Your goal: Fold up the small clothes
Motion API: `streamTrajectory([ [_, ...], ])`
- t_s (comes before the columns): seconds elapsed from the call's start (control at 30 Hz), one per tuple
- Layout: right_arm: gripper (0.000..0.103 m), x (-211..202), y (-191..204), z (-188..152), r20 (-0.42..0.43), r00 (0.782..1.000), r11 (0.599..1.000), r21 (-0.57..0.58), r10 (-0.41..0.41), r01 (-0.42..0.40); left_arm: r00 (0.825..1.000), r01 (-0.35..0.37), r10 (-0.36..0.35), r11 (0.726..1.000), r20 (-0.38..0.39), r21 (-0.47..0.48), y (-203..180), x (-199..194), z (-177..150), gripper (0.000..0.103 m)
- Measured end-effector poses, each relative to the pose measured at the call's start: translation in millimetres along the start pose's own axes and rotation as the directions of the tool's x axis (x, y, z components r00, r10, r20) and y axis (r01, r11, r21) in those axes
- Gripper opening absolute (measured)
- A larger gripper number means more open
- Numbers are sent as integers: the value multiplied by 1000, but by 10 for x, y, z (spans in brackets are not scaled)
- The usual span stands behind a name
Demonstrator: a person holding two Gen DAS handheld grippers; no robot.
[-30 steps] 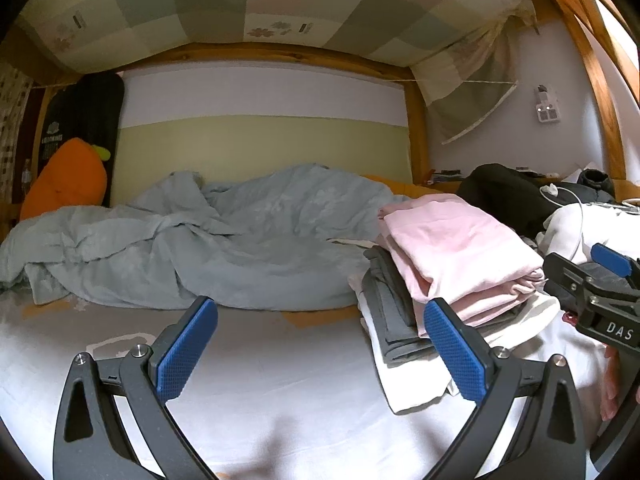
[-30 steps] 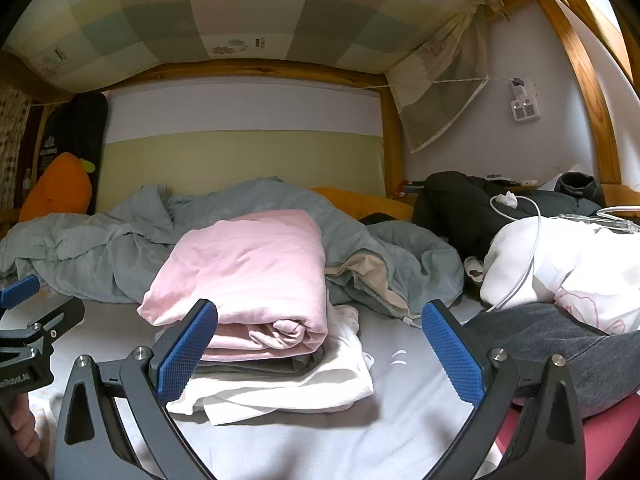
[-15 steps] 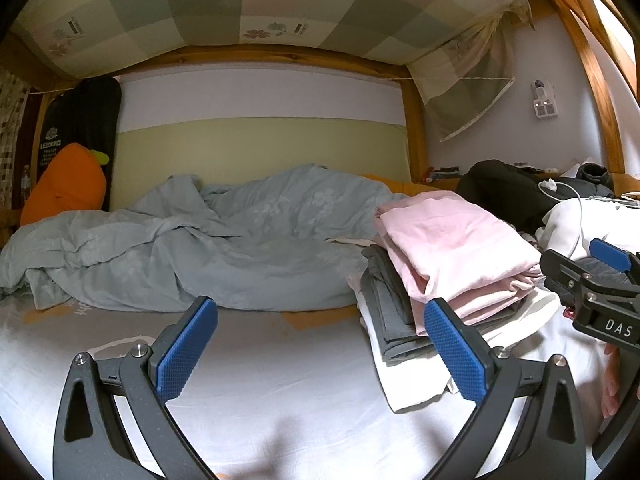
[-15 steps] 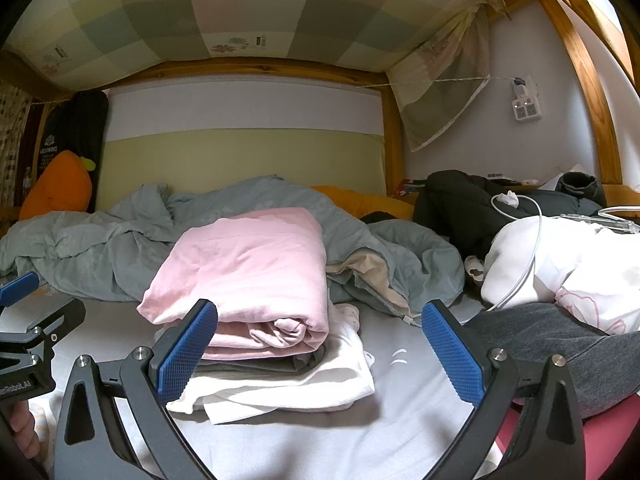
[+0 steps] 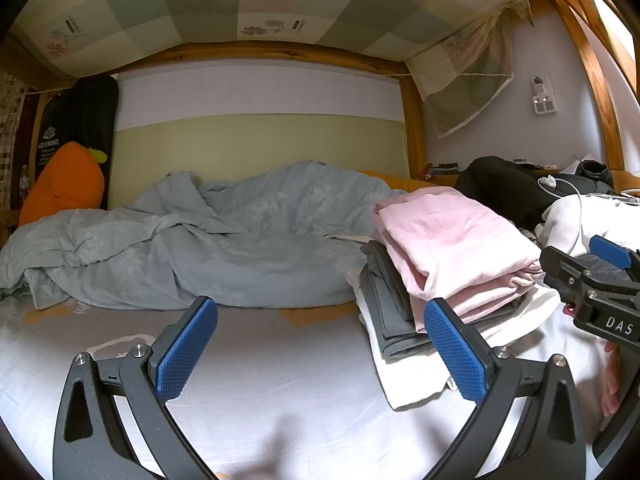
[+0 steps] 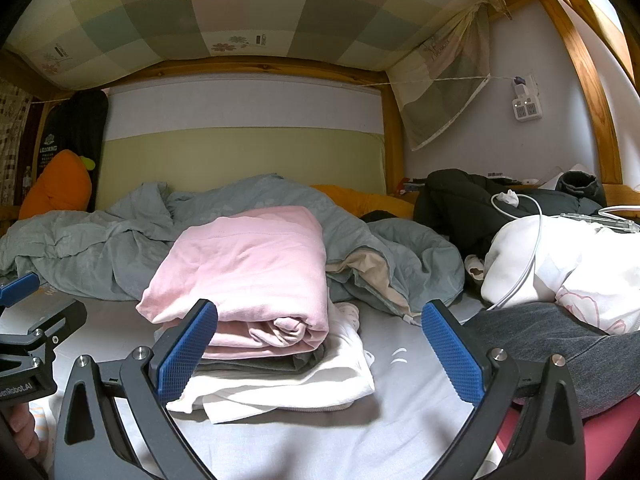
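A stack of folded clothes lies on the bed: a pink garment (image 5: 452, 240) (image 6: 248, 264) on top, a grey one (image 5: 384, 300) under it, a white one (image 5: 408, 380) (image 6: 280, 384) at the bottom. My left gripper (image 5: 320, 352) is open over bare sheet, left of the stack, with nothing between its blue pads. My right gripper (image 6: 318, 352) is open too, just in front of the stack, holding nothing. It also shows at the right edge of the left wrist view (image 5: 600, 292).
A rumpled grey-blue duvet (image 5: 200, 240) fills the back of the bed. An orange carrot plush (image 5: 64, 184) leans at far left. Dark clothes (image 6: 472, 208), a white bundle with a cable (image 6: 560, 256) and a person's grey-trousered leg (image 6: 560, 344) lie right. Wooden bunk frame overhead.
Both grippers have stayed open and nearly still; the views shifted only slightly, and the stack has not moved.
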State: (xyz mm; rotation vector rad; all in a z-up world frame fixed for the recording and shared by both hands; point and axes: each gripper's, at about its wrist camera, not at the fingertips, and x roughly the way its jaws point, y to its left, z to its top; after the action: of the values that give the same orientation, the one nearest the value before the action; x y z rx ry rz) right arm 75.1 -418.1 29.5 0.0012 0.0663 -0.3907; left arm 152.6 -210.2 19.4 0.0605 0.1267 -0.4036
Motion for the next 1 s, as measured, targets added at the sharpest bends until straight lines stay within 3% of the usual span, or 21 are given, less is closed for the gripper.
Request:
streamTrajectory([
  [1.0,103,4,5,0,-1,1000,1000,-2,0,0,1000,9,-8,1000,-20,9,32,18,-7,103],
])
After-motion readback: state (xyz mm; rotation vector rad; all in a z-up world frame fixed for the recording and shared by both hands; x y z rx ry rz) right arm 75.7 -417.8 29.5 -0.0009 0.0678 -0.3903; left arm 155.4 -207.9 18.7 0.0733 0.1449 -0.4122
